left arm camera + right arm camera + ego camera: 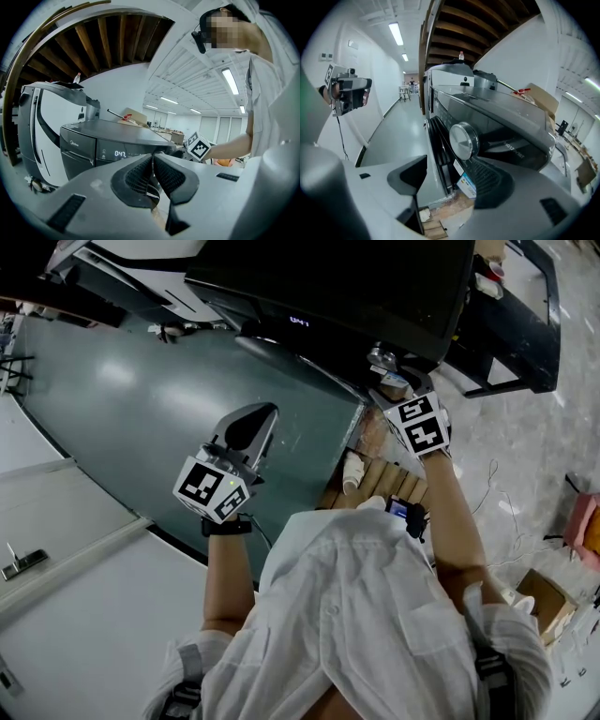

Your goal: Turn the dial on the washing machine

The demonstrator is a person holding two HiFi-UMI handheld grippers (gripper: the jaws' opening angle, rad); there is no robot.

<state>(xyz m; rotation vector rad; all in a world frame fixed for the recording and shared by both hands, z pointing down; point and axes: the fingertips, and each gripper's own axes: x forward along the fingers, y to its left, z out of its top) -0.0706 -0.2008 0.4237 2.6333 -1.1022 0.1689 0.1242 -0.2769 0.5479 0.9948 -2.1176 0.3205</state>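
Note:
The dark grey washing machine (356, 287) stands at the top of the head view, its display (120, 153) reading 0:47. Its round silver dial (463, 140) shows on the front panel in the right gripper view. My right gripper (450, 171) is open, and the dial sits just ahead of its jaws, close to the right pad (490, 180); nothing is held. In the head view this gripper (392, 371) reaches up to the machine's front. My left gripper (153, 161) is shut and empty, held away from the machine over the green floor (141, 418).
The machine rests on a wooden pallet (375, 479). A white appliance (37, 122) stands beyond it. A cardboard box (544, 601) and loose cables lie on the floor at the right. A white panel (56, 549) borders the floor at the left.

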